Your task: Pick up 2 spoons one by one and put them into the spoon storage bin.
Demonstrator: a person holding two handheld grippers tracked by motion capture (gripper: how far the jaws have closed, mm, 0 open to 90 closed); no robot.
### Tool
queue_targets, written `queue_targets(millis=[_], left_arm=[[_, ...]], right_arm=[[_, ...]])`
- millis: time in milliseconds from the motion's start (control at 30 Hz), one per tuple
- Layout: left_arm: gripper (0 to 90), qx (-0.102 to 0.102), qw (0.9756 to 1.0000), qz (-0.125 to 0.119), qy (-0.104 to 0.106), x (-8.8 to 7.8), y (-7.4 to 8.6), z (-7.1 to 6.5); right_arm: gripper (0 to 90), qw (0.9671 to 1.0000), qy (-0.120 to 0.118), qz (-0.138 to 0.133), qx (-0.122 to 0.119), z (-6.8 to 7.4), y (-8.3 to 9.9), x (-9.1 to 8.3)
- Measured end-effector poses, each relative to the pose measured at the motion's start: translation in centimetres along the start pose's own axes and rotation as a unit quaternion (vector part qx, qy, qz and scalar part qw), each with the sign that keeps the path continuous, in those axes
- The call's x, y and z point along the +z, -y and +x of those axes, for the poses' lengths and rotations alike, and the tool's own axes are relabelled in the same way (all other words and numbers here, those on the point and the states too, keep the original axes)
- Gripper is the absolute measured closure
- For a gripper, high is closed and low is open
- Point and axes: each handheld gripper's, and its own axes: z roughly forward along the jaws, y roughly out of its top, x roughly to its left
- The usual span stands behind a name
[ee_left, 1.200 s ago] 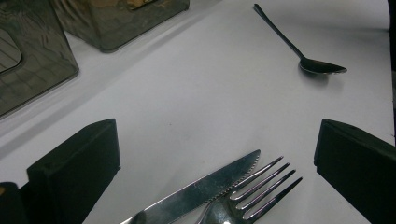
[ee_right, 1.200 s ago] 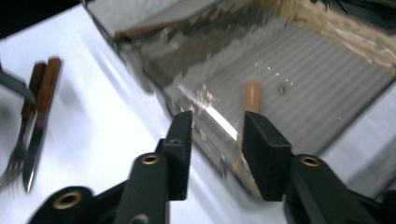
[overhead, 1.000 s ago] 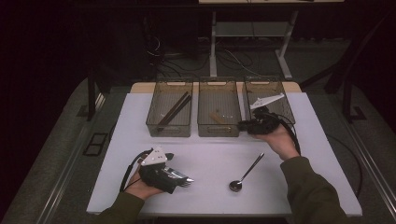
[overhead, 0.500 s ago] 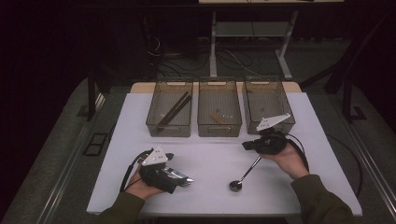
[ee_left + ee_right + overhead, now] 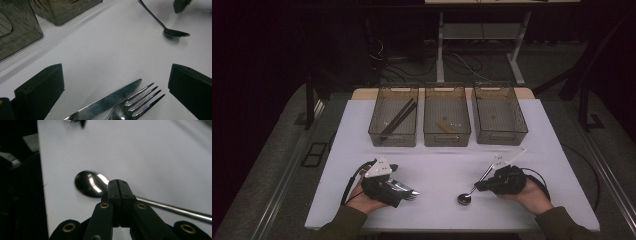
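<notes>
Near the table's front left, my left gripper point(image 5: 404, 191) rests in the person's hand, its jaws wide open. A knife point(image 5: 107, 102) and a fork point(image 5: 136, 102) lie side by side on the white table between them, touching neither jaw. My right gripper point(image 5: 478, 187) sits at the front right with its jaws pressed shut and nothing seen between them. Its tip hovers over the neck of a spoon point(image 5: 87, 183), whose handle runs on behind the jaws. The spoon point(image 5: 464, 198) lies on the table with its bowl toward the front edge.
Three clear bins stand in a row at the back. The left bin point(image 5: 377, 127) holds dark chopsticks point(image 5: 398, 118), the middle bin point(image 5: 447, 137) a small brown piece, and the right bin point(image 5: 517, 125) looks bare. The table's front edge point(image 5: 452, 227) is close to both hands.
My right gripper has come back from over the right bin to the near side of the table, down by the spoon. The left gripper has stayed put.
</notes>
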Motion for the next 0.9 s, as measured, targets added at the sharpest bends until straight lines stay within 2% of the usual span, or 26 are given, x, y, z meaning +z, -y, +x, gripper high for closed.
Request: queue_targets(millis=[233, 400, 433, 533, 600, 633, 900], left_arm=[[0.0, 0.001, 1.0000, 0.001, 0.000, 0.0, 0.0, 0.0], [0.0, 0.001, 1.0000, 0.003, -0.001, 0.0, 0.0, 0.0], [0.0, 0.001, 1.0000, 0.003, -0.002, 0.0, 0.0, 0.0], [0.0, 0.000, 1.0000, 0.003, -0.002, 0.1, 0.0, 0.0], [0.0, 0.000, 1.0000, 0.003, -0.002, 0.1, 0.0, -0.1], [0.0, 0.001, 1.0000, 0.003, -0.002, 0.1, 0.0, -0.1], [0.0, 0.000, 1.0000, 0.002, -0.002, 0.1, 0.0, -0.1]], right_arm=[[90.0, 0.9987, -0.040, 0.022, -0.024, 2.3, 0.8, 1.3], [90.0, 0.9966, -0.063, 0.032, -0.042, 3.3, 0.8, 2.1], [90.0, 0.9958, -0.062, 0.037, -0.057, 3.2, 0.8, 2.2], [90.0, 0.9950, -0.067, 0.043, -0.060, 3.4, 0.6, 2.9], [90.0, 0.9940, -0.069, 0.046, -0.071, 3.4, 0.4, 3.3], [90.0, 0.9943, -0.069, 0.049, -0.065, 3.5, 0.3, 3.4], [90.0, 0.9937, -0.071, 0.055, -0.067, 3.2, -0.1, 4.2]])
